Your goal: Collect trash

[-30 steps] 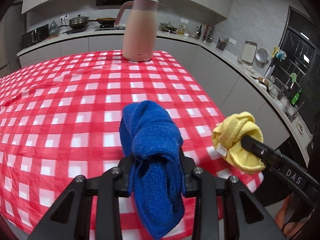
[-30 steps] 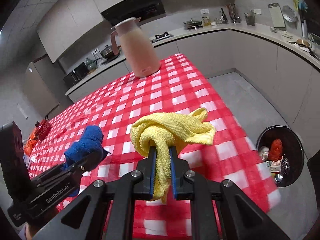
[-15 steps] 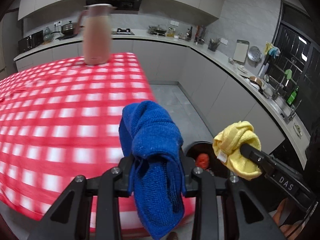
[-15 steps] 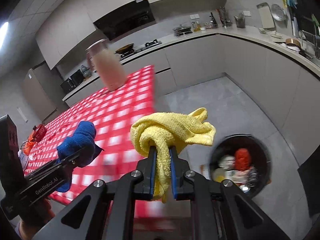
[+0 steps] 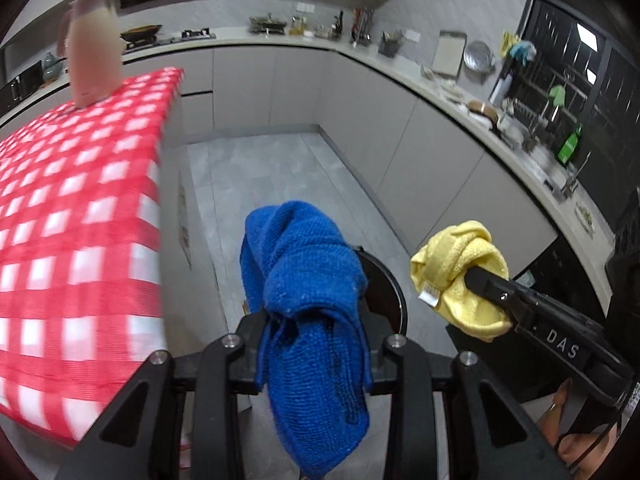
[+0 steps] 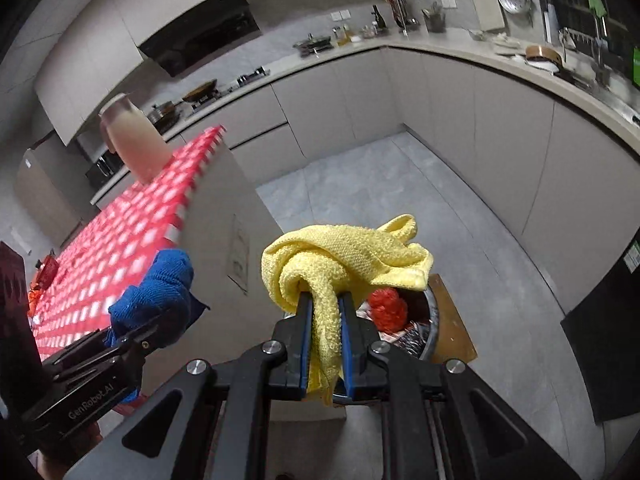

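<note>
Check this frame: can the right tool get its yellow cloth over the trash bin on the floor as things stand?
Probably yes. The right tool, shut on the yellow cloth, hangs off the table with the trash bin just beyond and below it. Only open floor lies between; the left tool sits off to the side.

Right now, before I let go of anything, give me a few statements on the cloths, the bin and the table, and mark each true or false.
1. The left gripper is shut on the blue cloth. True.
2. The right gripper is open. False: it pinches the yellow cloth.
3. The bin on the floor already holds trash. True.
4. Both cloths lie on the checked table. False: both are held up beyond its edge.
5. The pink jug lies tipped over. False: it stands upright.
</note>
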### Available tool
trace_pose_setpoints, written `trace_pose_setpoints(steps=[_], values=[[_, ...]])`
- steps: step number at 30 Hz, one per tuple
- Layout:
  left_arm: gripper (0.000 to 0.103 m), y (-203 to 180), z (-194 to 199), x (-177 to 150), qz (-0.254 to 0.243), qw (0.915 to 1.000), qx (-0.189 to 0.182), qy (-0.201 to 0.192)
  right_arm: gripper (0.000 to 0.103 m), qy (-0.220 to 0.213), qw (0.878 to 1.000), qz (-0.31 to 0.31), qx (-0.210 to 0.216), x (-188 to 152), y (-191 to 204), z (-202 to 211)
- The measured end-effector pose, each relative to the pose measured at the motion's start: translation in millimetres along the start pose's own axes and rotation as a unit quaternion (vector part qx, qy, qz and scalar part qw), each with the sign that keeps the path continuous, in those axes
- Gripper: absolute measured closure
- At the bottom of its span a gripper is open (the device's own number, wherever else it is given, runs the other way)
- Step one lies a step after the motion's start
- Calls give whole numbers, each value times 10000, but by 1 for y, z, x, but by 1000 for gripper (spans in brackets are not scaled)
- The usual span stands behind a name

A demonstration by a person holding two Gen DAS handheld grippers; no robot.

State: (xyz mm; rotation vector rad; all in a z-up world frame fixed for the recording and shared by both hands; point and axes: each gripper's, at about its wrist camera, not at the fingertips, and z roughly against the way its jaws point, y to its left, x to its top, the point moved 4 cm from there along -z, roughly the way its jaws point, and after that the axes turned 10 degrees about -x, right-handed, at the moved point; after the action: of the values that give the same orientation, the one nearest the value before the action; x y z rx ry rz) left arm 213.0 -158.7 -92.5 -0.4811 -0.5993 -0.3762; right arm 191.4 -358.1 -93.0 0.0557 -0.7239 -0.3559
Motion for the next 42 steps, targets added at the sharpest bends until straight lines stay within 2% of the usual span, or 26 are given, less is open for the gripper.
trace_pose_setpoints(steps=[5,11,15,16,17,18,19,20,21,28,37,42], values=[[68,-11,-32,-14,31,9997,58,223,89,282,9996,-9,-4,-12,-18,-31],[67,-6,-65,-26,167,9987,182,438,89,558,9984,54,77,-21,-32,-72],[60,1,-86,-31,312,9976,260,565,89,687,9974,152,133,-21,-30,-100],[52,3,-91,-33,367,9972,254,602,89,735,9970,204,157,-22,-28,-108],[44,7,-98,-35,444,9963,300,670,85,772,9965,265,162,-23,-27,-115],[27,10,-103,-36,481,9956,371,711,79,813,9961,331,131,-24,-27,-123],[22,13,-106,-37,525,9948,456,746,59,851,9956,370,85,-24,-26,-130],[22,16,-109,-37,593,9941,476,767,46,870,9955,365,79,-24,-28,-136],[22,17,-109,-35,649,9942,458,729,45,843,9959,315,88,-23,-30,-138],[22,0,-83,-17,384,9965,667,317,45,329,9994,116,-5,1,-51,-115],[22,-10,-43,-9,439,9947,900,230,45,760,9966,318,59,2,-46,-100],[22,-18,5,-9,396,9947,951,-43,45,1026,9931,517,246,-14,-28,-82]])
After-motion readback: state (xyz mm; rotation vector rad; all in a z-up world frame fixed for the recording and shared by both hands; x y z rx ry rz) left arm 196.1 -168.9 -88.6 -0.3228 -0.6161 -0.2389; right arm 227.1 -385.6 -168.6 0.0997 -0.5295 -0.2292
